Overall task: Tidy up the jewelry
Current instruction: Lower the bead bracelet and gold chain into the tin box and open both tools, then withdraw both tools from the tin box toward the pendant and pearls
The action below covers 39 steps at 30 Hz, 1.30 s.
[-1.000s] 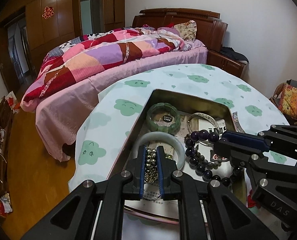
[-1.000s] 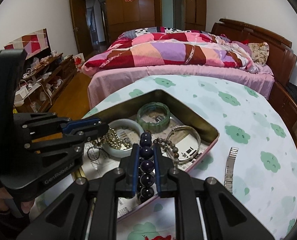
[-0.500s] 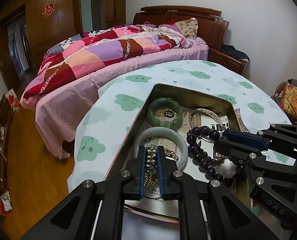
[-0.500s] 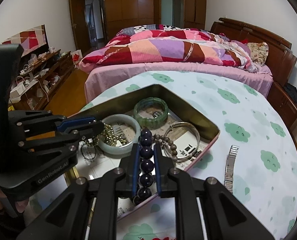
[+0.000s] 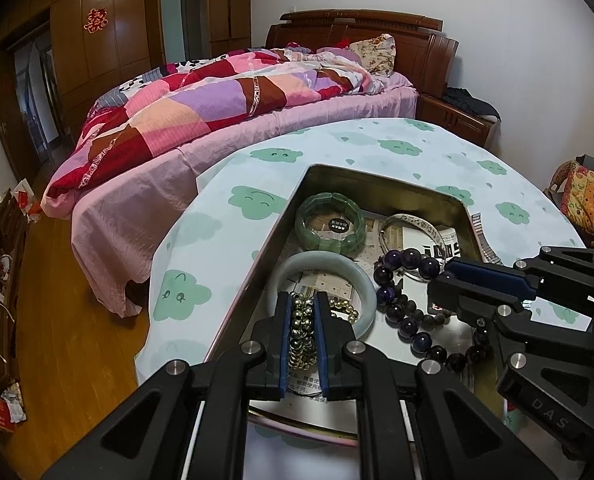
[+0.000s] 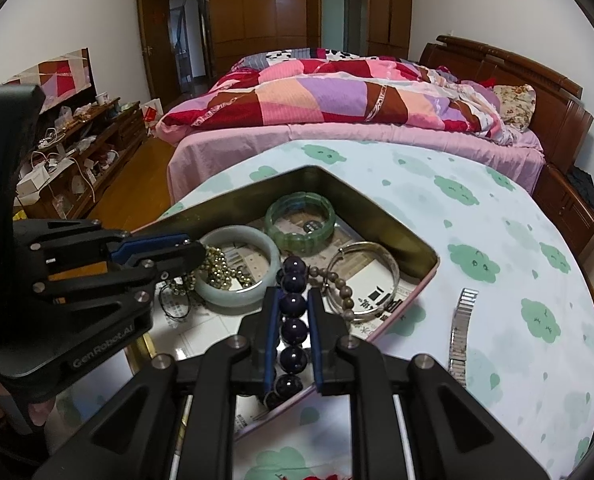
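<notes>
An open metal tin [image 5: 377, 184] [image 6: 237, 200] sits on the cloud-print tablecloth and holds the jewelry. My left gripper [image 5: 301, 300] [image 6: 196, 250] is shut on a strand of small gold beads [image 5: 301, 328] [image 6: 217, 268] that trails over a pale jade bangle [image 5: 361, 280] [image 6: 253, 236]. Just to its right, my right gripper [image 6: 293, 294] [image 5: 437, 280] is shut on a bracelet of large dark purple beads [image 6: 293, 304] [image 5: 411, 258]. Further back in the tin lie a green segmented bracelet [image 5: 329, 204] [image 6: 301, 220], a silver bangle [image 6: 381, 256] and a string of small brown beads [image 6: 339, 286].
A metal watch band [image 6: 461, 320] lies on the tablecloth [image 6: 497, 240] right of the tin. A bed with a patchwork quilt [image 6: 337, 96] stands just beyond the round table. Cluttered low shelves [image 6: 69, 148] line the left wall. A person's hand [image 6: 37, 412] holds the left gripper.
</notes>
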Each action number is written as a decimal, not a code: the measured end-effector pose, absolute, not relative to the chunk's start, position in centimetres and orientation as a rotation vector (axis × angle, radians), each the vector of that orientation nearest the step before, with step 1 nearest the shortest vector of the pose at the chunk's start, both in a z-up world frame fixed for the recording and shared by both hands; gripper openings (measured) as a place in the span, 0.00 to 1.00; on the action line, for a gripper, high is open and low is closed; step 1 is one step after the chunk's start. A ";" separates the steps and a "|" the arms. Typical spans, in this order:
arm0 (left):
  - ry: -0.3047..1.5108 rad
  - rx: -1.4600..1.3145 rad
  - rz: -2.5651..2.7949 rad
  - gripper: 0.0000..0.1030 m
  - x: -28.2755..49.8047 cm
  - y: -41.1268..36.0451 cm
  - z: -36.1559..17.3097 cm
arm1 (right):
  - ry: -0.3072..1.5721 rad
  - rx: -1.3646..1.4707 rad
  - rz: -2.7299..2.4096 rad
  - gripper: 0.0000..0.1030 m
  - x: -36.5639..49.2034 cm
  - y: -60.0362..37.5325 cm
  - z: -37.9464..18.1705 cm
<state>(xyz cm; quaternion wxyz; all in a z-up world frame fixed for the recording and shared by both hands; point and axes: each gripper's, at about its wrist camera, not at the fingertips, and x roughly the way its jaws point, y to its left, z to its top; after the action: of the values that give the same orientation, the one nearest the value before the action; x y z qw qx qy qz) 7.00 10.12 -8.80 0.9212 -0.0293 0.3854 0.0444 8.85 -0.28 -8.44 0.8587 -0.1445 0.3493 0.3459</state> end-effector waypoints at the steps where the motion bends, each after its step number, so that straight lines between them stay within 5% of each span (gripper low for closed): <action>1: 0.791 -0.062 0.091 0.10 7.0 10.2 -8.8 | 0.733 -0.303 0.725 0.16 8.8 -0.3 -8.5; 12: 0.778 -0.057 0.082 0.14 6.7 10.3 -8.6 | 0.731 -0.302 0.720 0.18 9.0 -0.5 -8.6; 16: 0.759 -0.057 0.087 0.48 6.6 10.1 -8.2 | 0.734 -0.302 0.714 0.19 9.1 -0.5 -8.7; 20: 0.755 -0.043 0.092 0.49 6.6 9.8 -8.2 | 0.730 -0.299 0.704 0.38 9.1 -0.5 -8.6; 29: 0.728 -0.052 0.102 0.54 6.4 9.5 -7.4 | 0.718 -0.258 0.675 0.58 9.4 -1.4 -8.1; 33: 0.718 -0.036 0.138 0.71 6.2 9.7 -7.2 | 0.723 -0.240 0.674 0.62 9.7 -2.0 -7.9; 39: 0.716 -0.053 0.154 0.72 6.0 10.1 -7.1 | 0.712 -0.204 0.635 0.66 10.0 -5.8 -6.6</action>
<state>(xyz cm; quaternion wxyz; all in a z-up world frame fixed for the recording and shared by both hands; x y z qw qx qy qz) 6.00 10.15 -7.09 0.9333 -0.0261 0.3501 0.0755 9.99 -5.84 -6.56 0.8835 -0.0978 0.3419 0.3050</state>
